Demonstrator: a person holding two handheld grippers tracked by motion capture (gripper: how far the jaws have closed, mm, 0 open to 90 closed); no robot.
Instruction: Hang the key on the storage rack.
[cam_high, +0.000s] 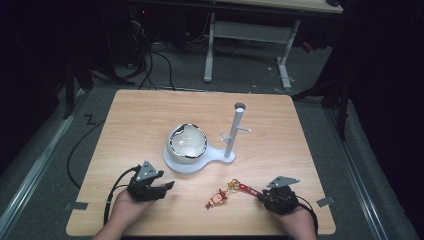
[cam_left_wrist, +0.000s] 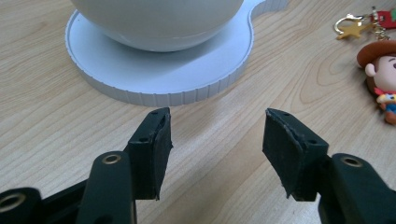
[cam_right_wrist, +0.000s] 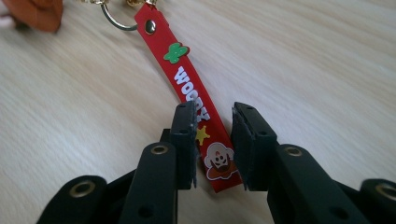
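A keychain lies on the wooden table near its front edge. It has a small cowboy figure (cam_high: 216, 198) (cam_left_wrist: 380, 70), gold rings (cam_high: 233, 184) (cam_right_wrist: 114, 21) and a red strap (cam_high: 245, 188) (cam_right_wrist: 187, 79) printed with white letters. My right gripper (cam_high: 261, 195) (cam_right_wrist: 214, 135) is shut on the near end of that strap, one pad against each long edge. My left gripper (cam_high: 170, 186) (cam_left_wrist: 215, 144) rests at the front left, open, with bare wood between its jaws. It points toward the white stand's round base (cam_left_wrist: 154, 74).
A white bowl with a dark rim (cam_high: 186, 142) (cam_left_wrist: 159, 18) sits on the stand's round base (cam_high: 172, 165) at the table's middle. A white post with side pegs (cam_high: 234, 130) rises from the stand's right end. Tape marks the front corners (cam_high: 76, 205).
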